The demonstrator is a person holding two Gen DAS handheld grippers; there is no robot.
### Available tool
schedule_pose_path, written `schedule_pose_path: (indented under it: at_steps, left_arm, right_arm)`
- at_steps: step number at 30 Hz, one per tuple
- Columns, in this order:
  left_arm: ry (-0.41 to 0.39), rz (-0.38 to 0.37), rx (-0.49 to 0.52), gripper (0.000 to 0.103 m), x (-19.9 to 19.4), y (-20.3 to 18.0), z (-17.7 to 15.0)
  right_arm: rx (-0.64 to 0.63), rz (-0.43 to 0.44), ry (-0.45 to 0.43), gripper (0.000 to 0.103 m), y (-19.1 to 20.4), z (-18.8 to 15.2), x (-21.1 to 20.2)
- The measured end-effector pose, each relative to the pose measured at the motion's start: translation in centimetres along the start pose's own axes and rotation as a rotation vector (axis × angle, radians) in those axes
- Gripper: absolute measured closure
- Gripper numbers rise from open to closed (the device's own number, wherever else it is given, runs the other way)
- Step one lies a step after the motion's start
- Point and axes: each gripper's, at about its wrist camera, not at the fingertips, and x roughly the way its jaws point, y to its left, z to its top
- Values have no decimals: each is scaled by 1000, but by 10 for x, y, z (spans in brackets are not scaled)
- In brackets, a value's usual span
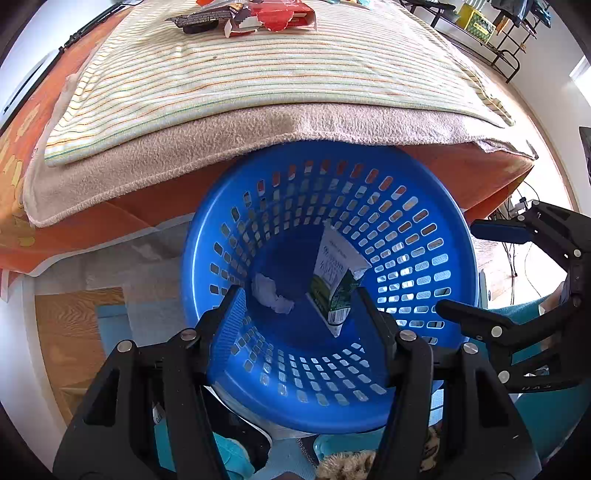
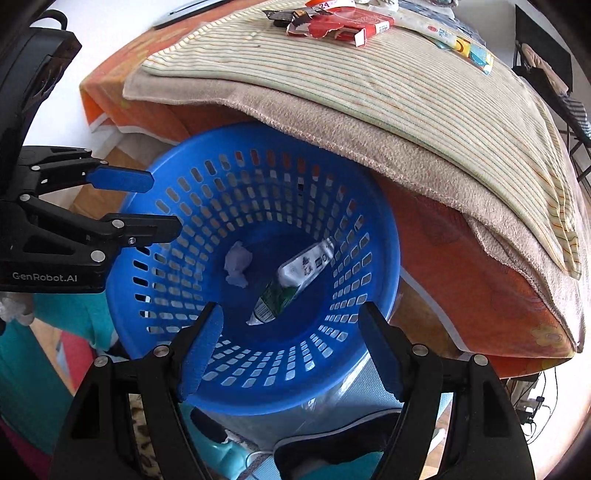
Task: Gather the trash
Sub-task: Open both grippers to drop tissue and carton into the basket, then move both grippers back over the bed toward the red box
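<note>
Both claws hanging over blue basket, jaws apart, gripping nothing: left claw, right claw. Carton and crumpled paper lying inside.

A cream cloth with thin orange and green stripes lies flat on a beige fleecy blanket, which overhangs an orange floral sheet (its edge droops at the near corner). Beneath is a wooden floor. A black metal rack stands well apart, at the far right by the wall.
</note>
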Motion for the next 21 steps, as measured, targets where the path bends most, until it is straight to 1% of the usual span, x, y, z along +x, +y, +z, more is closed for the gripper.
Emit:
schedule_pose_path:
  at_steps: [13,17,21]
  left_arm:
    - [-52,41,-10,42,-15,8,12]
    - [-70,45,-21,42,-24,13,22]
    - [-97,38,-46,42,-38,22,40]
  right_arm:
    - [33,11,-46,28,-9,5,-10]
    - [54,21,-57,27,-13,10,-14]
    - [81,33,-71,27,-17,16,-19]
